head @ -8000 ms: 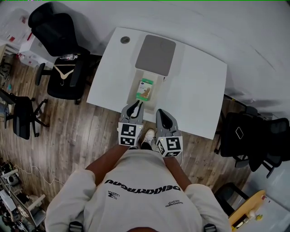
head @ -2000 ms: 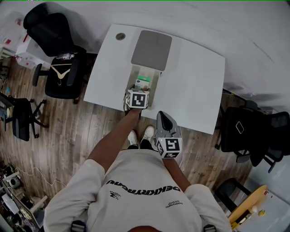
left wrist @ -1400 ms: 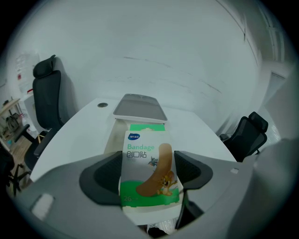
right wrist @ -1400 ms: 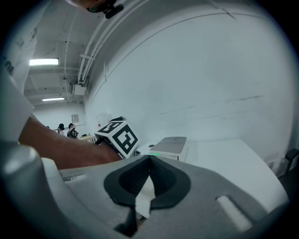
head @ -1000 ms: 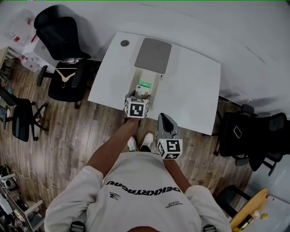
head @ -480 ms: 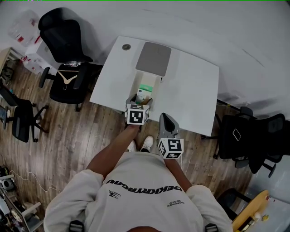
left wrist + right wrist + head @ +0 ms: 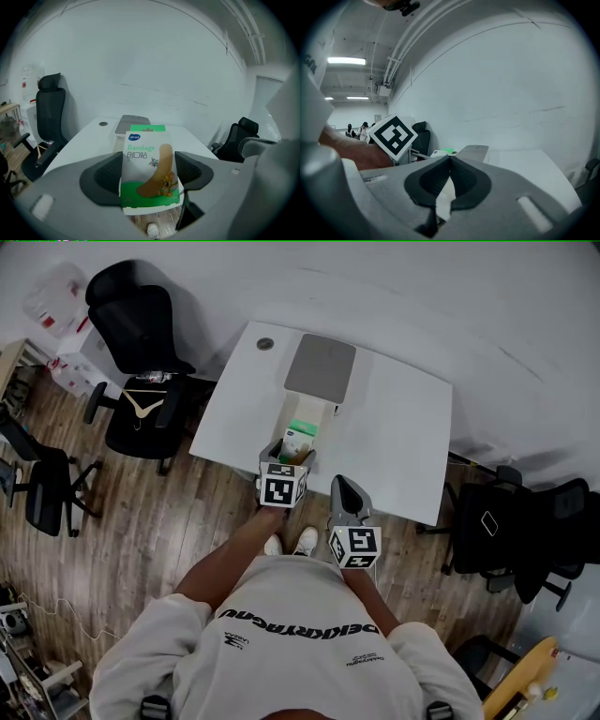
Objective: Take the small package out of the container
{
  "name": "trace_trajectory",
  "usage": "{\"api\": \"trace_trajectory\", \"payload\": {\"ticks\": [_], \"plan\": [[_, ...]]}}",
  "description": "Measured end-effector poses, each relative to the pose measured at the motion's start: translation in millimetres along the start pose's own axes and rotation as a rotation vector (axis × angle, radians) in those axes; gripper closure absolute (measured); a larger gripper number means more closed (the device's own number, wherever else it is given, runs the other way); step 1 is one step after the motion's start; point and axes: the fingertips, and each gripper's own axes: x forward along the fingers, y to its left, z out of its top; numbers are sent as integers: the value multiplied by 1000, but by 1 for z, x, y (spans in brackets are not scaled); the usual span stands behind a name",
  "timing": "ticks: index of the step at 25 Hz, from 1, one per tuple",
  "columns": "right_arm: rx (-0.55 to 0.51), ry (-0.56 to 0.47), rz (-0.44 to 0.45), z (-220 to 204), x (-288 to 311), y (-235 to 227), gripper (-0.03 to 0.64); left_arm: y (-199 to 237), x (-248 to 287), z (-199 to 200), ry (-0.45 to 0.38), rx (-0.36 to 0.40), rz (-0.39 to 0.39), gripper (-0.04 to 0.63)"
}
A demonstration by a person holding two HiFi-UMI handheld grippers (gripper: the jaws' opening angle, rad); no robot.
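Left gripper pinches the package low at frame center; it may pivot and drop into the container. Right gripper is closed, empty.

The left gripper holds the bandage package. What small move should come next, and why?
Probably carry it sideways over the bare table and lower it: the left gripper is shut on the bandage package, held up at the near end of the container.

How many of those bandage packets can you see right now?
2. One bandage packet is clamped in the left gripper; a second packet, green-topped, lies in the open white container beyond it. More may be hidden underneath.
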Motion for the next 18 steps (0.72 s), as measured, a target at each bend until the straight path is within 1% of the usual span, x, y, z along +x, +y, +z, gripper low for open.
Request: {"api": "trace_trajectory", "payload": {"ticks": [5, 10, 18], "plan": [[-12, -8, -5, 5, 1, -1, 618, 0, -9, 2, -31, 11, -12, 238], [-15, -16, 1, 6, 1, 0, 618, -9, -18, 4, -71, 14, -48, 238], [4, -26, -6, 9, -1, -3, 618, -15, -31, 5, -121, 26, -59, 238]]}}
